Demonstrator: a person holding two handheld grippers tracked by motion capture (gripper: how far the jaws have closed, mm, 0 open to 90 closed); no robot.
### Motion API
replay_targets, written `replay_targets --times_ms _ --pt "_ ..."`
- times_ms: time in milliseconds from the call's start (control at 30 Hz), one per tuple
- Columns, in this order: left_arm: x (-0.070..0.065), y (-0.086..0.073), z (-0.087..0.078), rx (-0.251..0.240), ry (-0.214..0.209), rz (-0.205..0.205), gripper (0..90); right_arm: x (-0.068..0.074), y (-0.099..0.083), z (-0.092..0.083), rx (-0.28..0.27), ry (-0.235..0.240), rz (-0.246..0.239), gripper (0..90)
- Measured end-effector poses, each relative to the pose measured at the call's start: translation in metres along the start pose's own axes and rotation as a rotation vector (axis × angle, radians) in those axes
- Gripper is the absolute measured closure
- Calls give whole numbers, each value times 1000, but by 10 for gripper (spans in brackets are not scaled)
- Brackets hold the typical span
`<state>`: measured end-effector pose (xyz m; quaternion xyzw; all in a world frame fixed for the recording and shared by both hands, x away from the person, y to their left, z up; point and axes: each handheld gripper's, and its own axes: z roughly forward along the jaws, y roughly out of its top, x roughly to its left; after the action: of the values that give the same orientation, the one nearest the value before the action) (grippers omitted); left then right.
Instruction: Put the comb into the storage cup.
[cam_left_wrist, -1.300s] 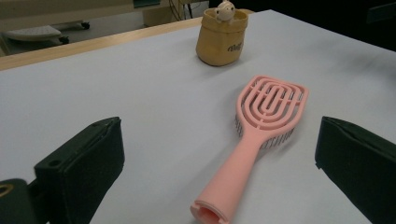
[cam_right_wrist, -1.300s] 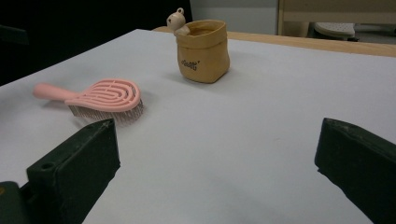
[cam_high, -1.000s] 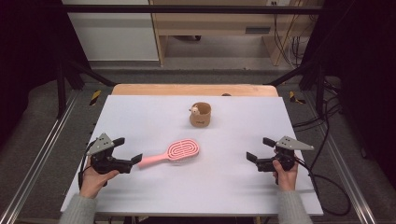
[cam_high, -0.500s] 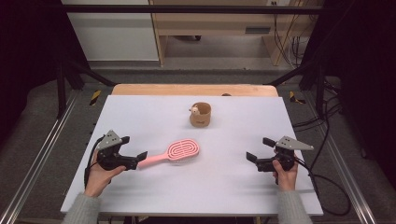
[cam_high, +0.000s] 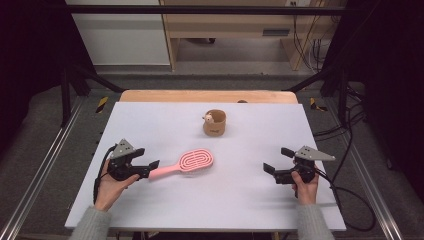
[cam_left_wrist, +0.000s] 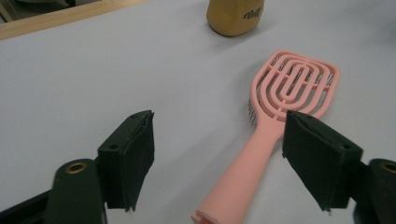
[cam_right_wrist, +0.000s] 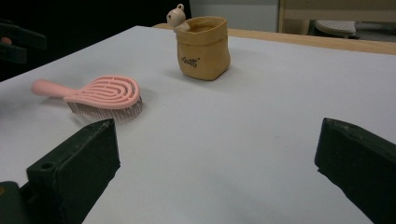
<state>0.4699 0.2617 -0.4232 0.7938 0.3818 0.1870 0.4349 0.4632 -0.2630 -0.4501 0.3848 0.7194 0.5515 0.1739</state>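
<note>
Left gripper: the left gripper (cam_high: 151, 168) sits at the near left of the table, held in the person's left hand (cam_high: 111, 184). Its jaws straddle the handle end of the pink hairbrush (cam_left_wrist: 261, 135) and have just been closing in on it. In the left gripper view a gap shows on both sides of the handle, so the pads do not press on it; the gripper is released, with the handle between the jaws.

Right gripper: the right gripper (cam_high: 272, 167) rests at the near right, held in the person's right hand (cam_high: 305, 186), well apart from the brush. Its jaws stand wide apart with bare table between them; it is released and holds nothing.

Pink hairbrush: it lies flat on the white table (cam_high: 165, 120), left of centre. Its handle points toward the near left into the left gripper, and its oval slotted head points right and slightly far. In the right gripper view the bristles face down onto the table.

Tan pot: a small tan pot (cam_high: 215, 123) stands upright at the far centre, beyond the brush head and apart from it. A little bear figure (cam_right_wrist: 177, 17) peeks over its left rim, and dark lettering marks its side.
</note>
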Motion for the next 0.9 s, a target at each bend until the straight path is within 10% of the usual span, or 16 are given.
replay_targets --times_ms 900 --pt "4 0 4 48 43 -41 735 0 0 0 3 0 -1 4"
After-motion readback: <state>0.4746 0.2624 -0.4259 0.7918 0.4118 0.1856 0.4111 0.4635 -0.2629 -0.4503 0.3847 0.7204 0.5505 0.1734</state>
